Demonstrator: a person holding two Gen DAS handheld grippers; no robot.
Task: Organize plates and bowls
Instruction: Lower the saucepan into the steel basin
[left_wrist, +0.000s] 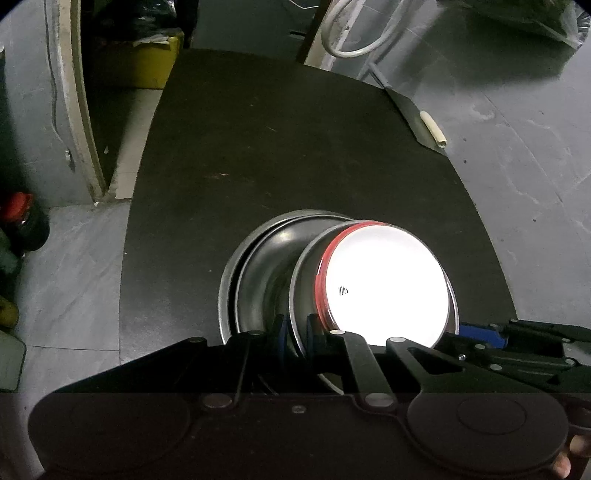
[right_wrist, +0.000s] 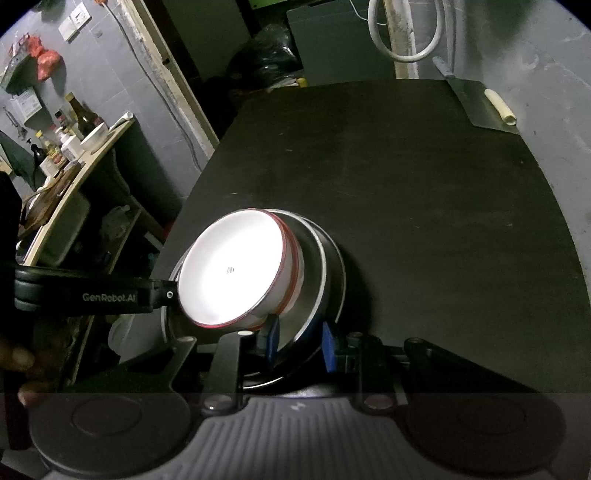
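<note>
A white bowl with a red rim (left_wrist: 384, 284) sits inside a steel bowl (left_wrist: 301, 280), tilted toward the camera. They lean in a wider steel bowl (left_wrist: 258, 266) that rests on a steel plate (left_wrist: 225, 284) on the black table (left_wrist: 295, 147). My left gripper (left_wrist: 297, 332) is shut on the near rim of the inner steel bowl. In the right wrist view, the white bowl (right_wrist: 232, 269) faces left and my right gripper (right_wrist: 301, 343) is shut on the outer steel rims (right_wrist: 321, 266). The left gripper (right_wrist: 166, 294) reaches in from the left; the right gripper (left_wrist: 476, 332) shows at the stack's right.
A flat metal scoop with a pale roll (left_wrist: 424, 122) lies at the table's far right corner. A white hose loop (left_wrist: 354, 33) and a yellow bin (left_wrist: 147, 62) stand beyond the table. A shelf of bottles (right_wrist: 74, 140) is to the left.
</note>
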